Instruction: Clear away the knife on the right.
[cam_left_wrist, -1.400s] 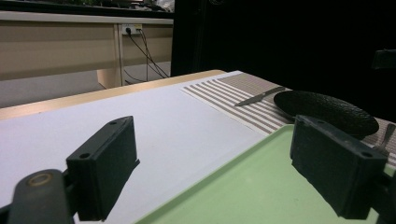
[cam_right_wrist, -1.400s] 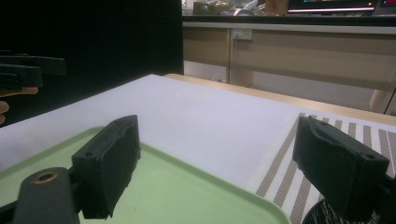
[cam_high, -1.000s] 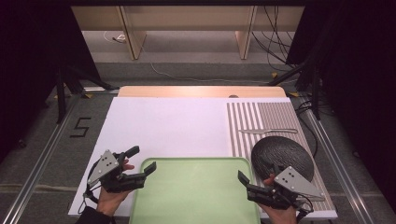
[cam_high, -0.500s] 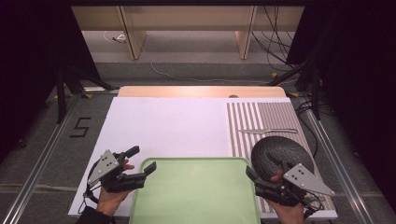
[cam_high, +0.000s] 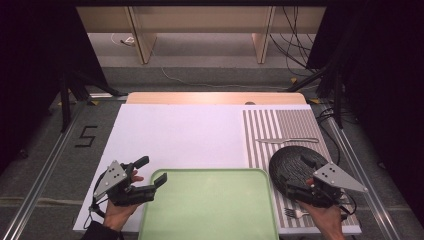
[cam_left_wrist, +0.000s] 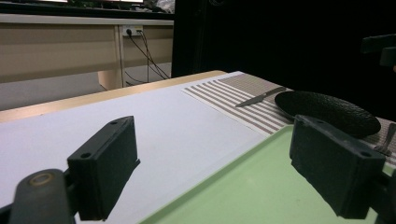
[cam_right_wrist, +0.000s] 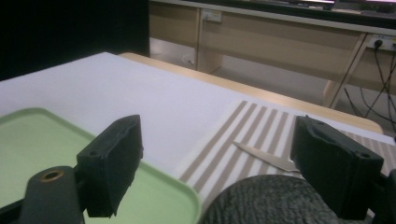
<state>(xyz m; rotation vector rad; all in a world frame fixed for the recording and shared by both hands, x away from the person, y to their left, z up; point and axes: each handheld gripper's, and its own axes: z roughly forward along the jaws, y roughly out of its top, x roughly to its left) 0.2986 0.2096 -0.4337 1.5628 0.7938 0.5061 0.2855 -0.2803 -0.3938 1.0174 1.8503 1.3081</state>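
Left claw (cam_high: 152, 172): mine, jaws spread wide, nothing between them; it hangs over the near left corner of the green tray (cam_high: 210, 210); one jaw above the white tabletop (cam_high: 180, 132), the other above the tray's rim
Right claw (cam_high: 292, 192): mine too, jaws apart and empty; it sits at the near edge of the dark plate (cam_high: 295, 167)
Green tray: flat at the tabletop's near edge, between my two hands; nothing lies in it, bare green floor all the way across
Dark plate: round, textured, on the striped mat (cam_high: 280, 130), just right of the tray; I can see nothing on it
Knife (cam_high: 287, 140): on the mat, just beyond the plate, lying crosswise
Fork (cam_high: 295, 212): on the mat near my right hand (cam_high: 327, 220), tines toward the tray
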